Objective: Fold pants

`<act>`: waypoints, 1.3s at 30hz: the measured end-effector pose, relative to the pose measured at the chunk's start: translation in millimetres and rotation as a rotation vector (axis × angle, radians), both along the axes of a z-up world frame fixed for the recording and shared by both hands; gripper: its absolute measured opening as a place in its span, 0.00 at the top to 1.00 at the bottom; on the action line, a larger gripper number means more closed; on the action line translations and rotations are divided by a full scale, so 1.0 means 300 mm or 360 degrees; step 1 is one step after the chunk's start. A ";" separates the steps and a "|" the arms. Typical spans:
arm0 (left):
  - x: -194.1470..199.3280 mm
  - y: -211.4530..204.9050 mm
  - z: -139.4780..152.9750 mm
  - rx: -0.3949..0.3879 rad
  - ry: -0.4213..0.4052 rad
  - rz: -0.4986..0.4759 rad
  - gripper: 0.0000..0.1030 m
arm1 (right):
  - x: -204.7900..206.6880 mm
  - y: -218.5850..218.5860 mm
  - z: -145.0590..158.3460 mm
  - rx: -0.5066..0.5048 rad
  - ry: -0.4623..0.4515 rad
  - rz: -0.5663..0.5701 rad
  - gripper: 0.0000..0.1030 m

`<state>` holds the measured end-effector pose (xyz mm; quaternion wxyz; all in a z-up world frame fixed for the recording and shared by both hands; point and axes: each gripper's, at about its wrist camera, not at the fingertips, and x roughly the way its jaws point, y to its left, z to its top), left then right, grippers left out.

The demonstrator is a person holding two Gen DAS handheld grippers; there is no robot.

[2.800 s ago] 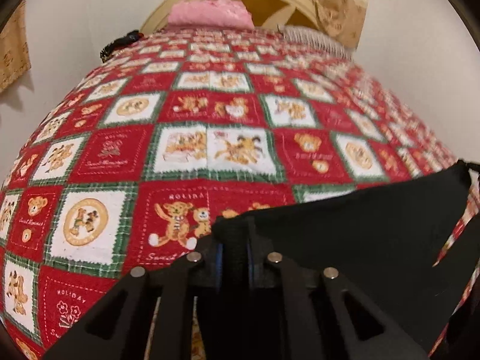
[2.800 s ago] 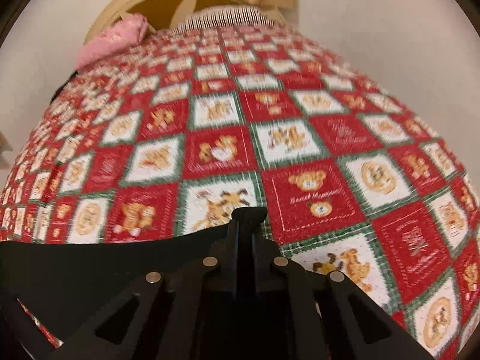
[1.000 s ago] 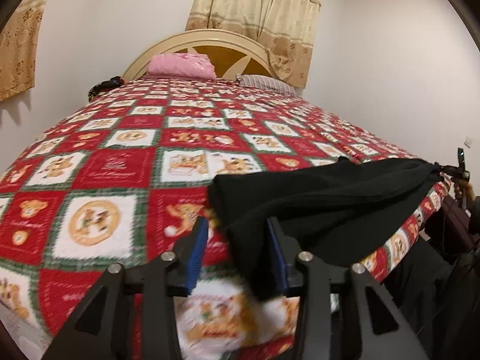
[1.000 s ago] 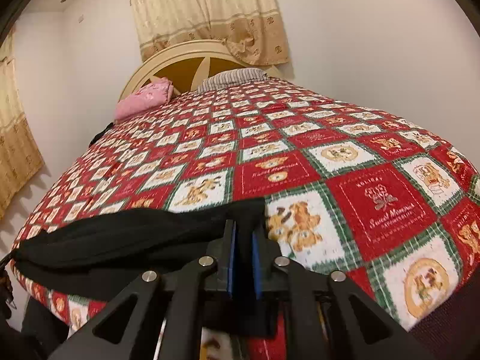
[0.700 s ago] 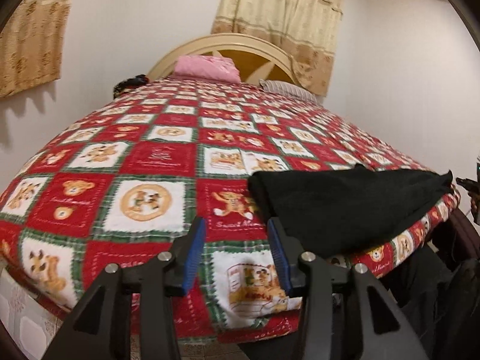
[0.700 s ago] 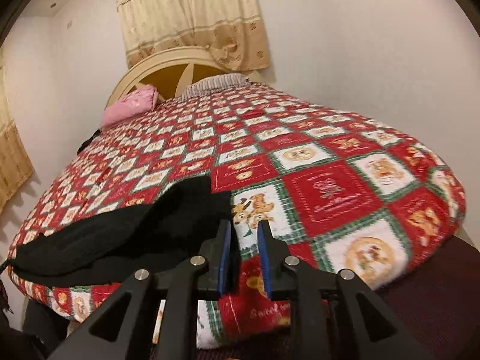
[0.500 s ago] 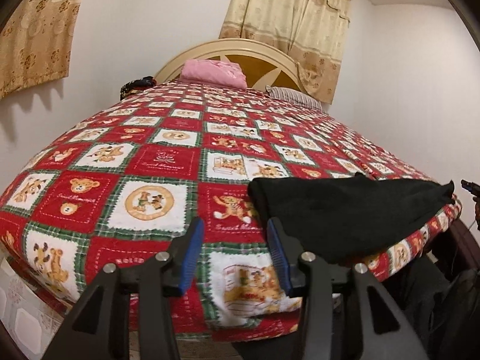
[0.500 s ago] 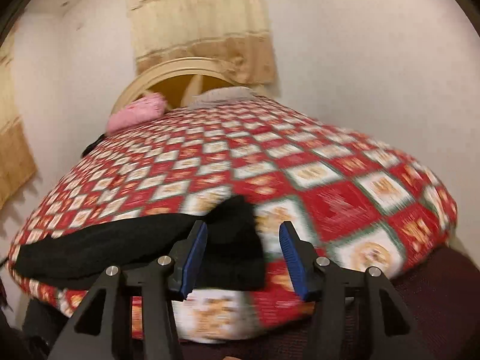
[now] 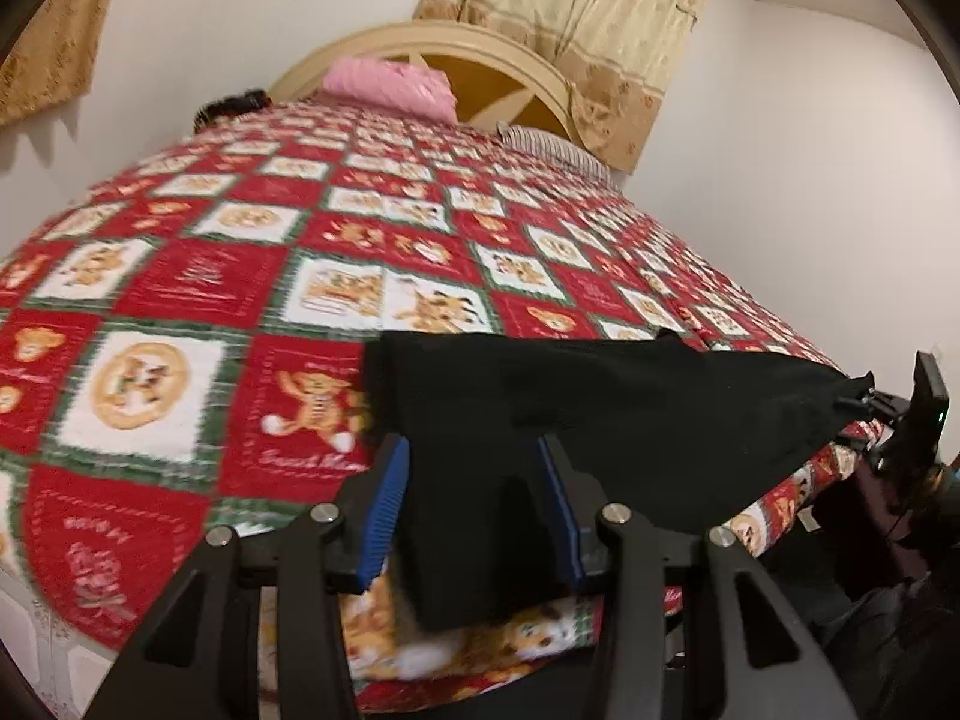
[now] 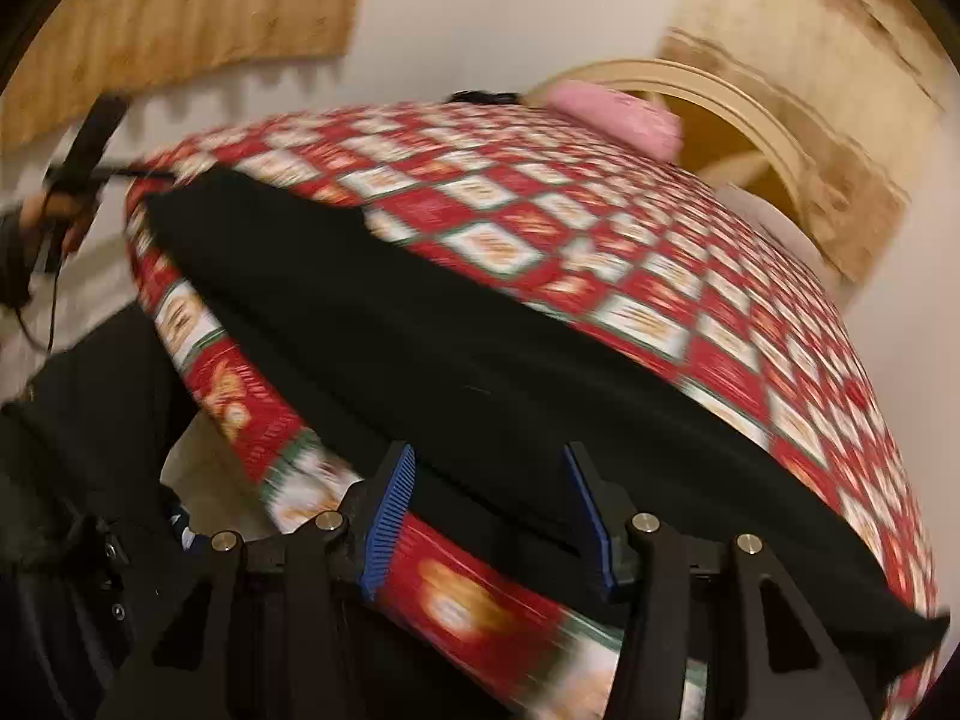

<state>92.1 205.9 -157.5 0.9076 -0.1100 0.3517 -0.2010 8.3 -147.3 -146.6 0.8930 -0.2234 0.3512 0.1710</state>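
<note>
Both grippers — left (image 9: 474, 498), right (image 10: 498, 510) — tilted down, agape (unclamped) over pants (image 9: 600, 420).

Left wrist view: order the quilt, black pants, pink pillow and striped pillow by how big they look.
1. Quilt
2. Pants, near the camera, so enlarged
3. Pink pillow
4. Striped pillow, only its edge visible; true size unclear

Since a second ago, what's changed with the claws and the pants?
The right claw let go of the pants corner, opened, and swung round to face their long edge. The left claw, already open, shifted so the near pants end lies between its fingers, ungripped. The pants stay folded along the quilt edge.
</note>
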 end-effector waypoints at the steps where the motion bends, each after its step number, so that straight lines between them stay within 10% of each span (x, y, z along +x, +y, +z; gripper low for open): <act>1: 0.009 -0.005 -0.003 0.0023 0.0023 0.0009 0.55 | 0.007 0.042 -0.018 -0.0012 0.0008 0.0050 0.50; 36: 0.157 0.028 -0.031 -0.0045 0.0216 0.0207 0.45 | 0.007 0.135 -0.036 0.0136 -0.0009 0.0135 0.50; 39: 0.152 0.021 -0.027 -0.0050 0.0198 0.0168 0.65 | 0.009 0.130 -0.039 0.0148 -0.0006 0.0130 0.50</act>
